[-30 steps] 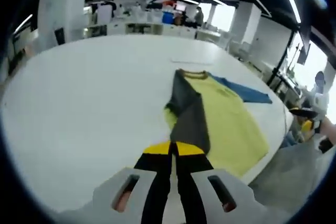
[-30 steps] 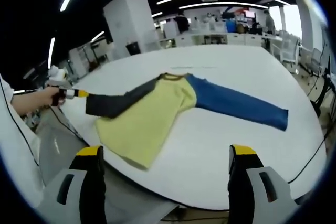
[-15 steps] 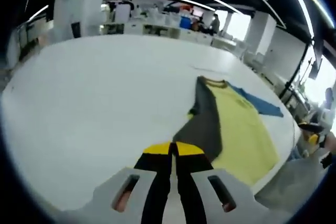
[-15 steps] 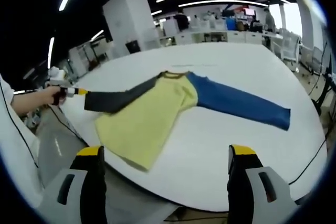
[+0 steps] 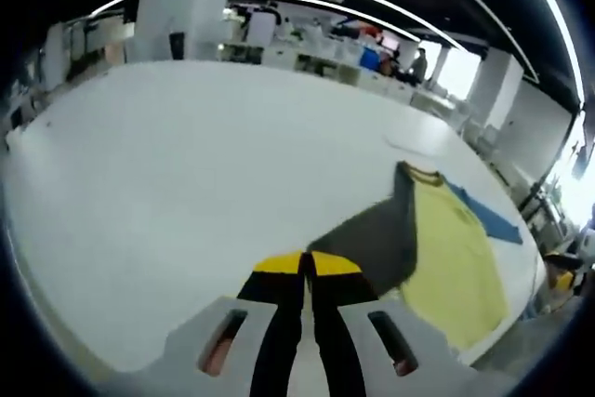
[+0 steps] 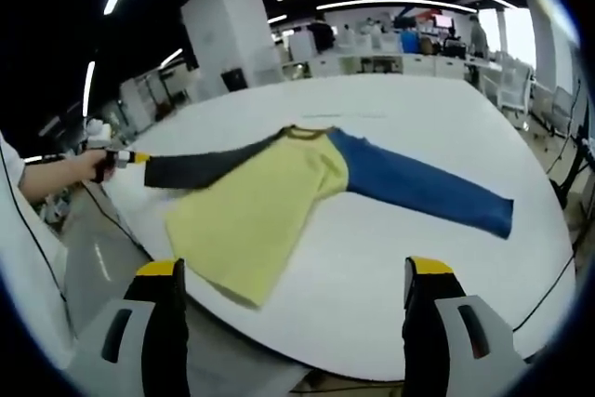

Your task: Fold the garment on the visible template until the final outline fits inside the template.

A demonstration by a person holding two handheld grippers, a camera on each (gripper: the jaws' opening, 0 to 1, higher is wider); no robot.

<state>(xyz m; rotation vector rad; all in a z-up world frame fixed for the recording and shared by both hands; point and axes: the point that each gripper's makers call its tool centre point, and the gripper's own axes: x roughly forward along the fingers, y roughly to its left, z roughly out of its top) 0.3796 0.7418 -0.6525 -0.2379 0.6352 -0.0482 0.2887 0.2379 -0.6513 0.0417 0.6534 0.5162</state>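
A long-sleeved shirt lies flat on the white table (image 6: 372,295), its yellow body (image 6: 256,211) running down to the near edge. The blue sleeve (image 6: 418,188) lies stretched out to the right. The dark grey sleeve (image 6: 200,166) is drawn out straight to the left, where my left gripper (image 6: 125,159) is shut on its cuff, held by a hand. In the left gripper view my left gripper (image 5: 307,262) is shut on that dark grey sleeve (image 5: 372,239), with the yellow body (image 5: 456,267) and blue sleeve (image 5: 488,220) beyond. My right gripper (image 6: 294,269) hangs open before the table edge, holding nothing.
A faint thin marking (image 6: 339,118) lies on the table just behind the collar. Bare white tabletop (image 5: 186,155) spreads wide to the left of the shirt. Cables (image 6: 558,276) hang at the right table edge. A white pillar (image 6: 232,39) and desks stand behind.
My left gripper has drawn the dark grey sleeve outward, off the yellow body, so it now lies straighter to the left. The right gripper has stayed put, open.
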